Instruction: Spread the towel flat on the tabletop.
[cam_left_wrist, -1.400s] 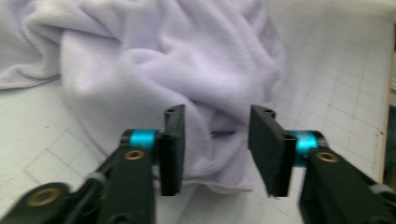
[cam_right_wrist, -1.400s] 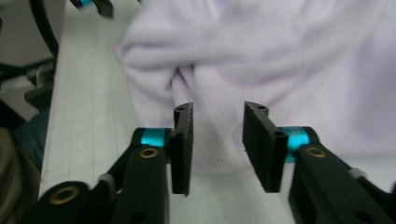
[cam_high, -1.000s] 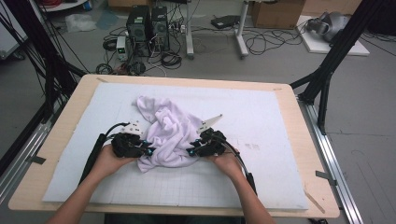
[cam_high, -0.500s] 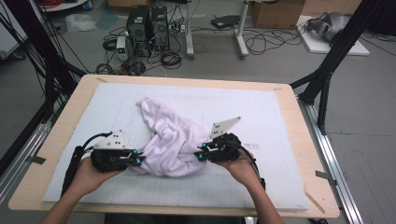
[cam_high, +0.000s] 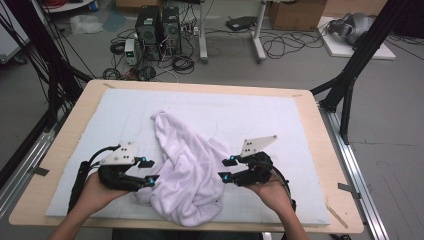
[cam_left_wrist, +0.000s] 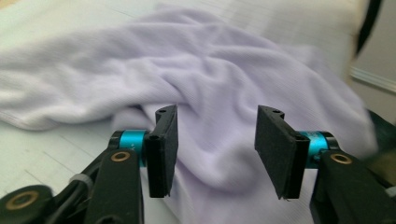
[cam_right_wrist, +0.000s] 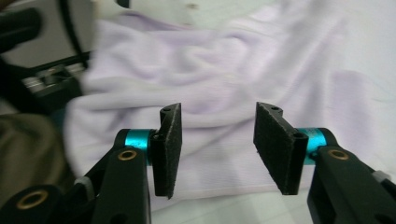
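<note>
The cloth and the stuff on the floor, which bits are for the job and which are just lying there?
For the job: cloth, left gripper, right gripper, white mat.
Lying about: computer towers, cables, cardboard box.

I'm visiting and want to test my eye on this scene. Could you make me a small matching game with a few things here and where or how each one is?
Things:
1. towel
2. left gripper
3. right gripper
4. computer towers

Descriptions:
A. on the floor beyond the table
B. crumpled, pale lilac, on the white mat
C. open, at the cloth's left edge in the high view
D. open, at the cloth's right edge in the high view

Pairs: 1-B, 2-C, 3-D, 4-A
</note>
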